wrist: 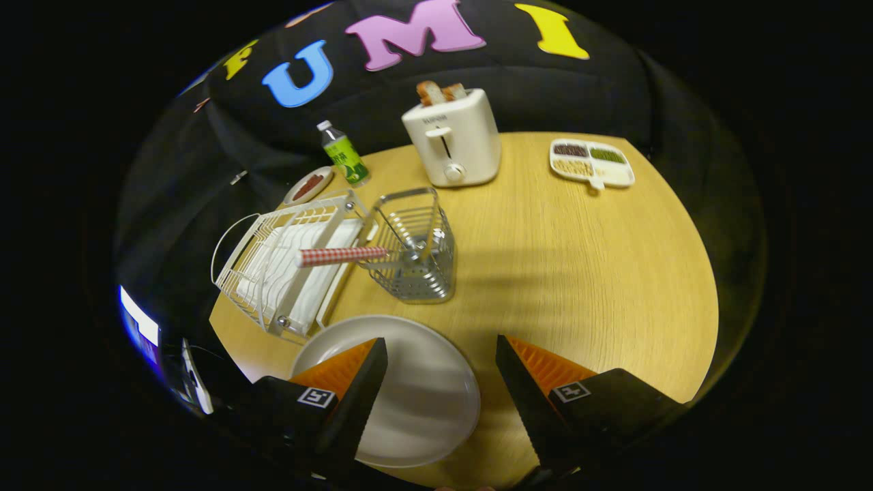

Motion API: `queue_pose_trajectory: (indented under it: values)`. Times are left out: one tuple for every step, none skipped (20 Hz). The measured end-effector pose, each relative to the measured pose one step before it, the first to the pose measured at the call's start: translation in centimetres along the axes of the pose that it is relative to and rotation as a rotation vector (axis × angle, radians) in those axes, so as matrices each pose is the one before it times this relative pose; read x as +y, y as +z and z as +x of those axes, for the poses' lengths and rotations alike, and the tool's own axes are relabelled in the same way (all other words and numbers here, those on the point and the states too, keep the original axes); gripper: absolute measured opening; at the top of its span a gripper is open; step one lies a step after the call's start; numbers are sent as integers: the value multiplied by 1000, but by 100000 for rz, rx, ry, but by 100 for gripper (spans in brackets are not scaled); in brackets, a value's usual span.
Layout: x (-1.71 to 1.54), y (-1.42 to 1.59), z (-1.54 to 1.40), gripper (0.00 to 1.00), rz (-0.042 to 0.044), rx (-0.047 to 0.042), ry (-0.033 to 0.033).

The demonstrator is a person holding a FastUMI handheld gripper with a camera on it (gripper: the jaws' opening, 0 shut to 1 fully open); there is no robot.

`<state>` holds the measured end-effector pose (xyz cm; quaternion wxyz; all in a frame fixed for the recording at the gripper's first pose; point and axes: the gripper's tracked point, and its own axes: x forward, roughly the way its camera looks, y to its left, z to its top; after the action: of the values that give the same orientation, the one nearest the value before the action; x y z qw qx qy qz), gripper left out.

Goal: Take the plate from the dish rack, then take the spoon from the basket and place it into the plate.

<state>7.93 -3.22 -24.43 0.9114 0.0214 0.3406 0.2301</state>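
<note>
Tool [442,365] spread wide over the bench [580,273], holding nothing

The plate [423,402] lies flat on the bench, partly between the fingers and under the left one, out of the dish rack [286,266]. Beyond the fingers stands the wire basket [416,256], just beside the rack, with the spoon [341,256] (checked handle) leaning out of it over the rack. Farther beyond are a toaster [453,140], a bottle [344,155], a small dish [308,185] and a divided tray [592,164]
</note>
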Motion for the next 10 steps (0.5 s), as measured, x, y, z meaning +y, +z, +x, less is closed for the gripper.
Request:
queue_pose_trajectory:
  values:
    - [712, 1299, -350, 99, -6287, -5849, 646]
    - [717, 1478, -206, 99, -5152, -5795, 830]
    - [1041, 1226, -43, 99, -3676, -5153, 2155]
    - [1175, 1042, 287, 99, -2776, -4174, 2846]
    - [960, 413, 406, 99, -2250, -1910, 2423]
    - [643, -19, 620, 99, -1889, -21, 1602]
    - [211, -218, 637, 99, -1124, 724, 382]
    - [144, -99, 634, 99, -87, 355, 222]
    - [83, 14, 720, 99, 164, -96, 311]
    - [-281, 169, 518, 99, -299, -500, -715]
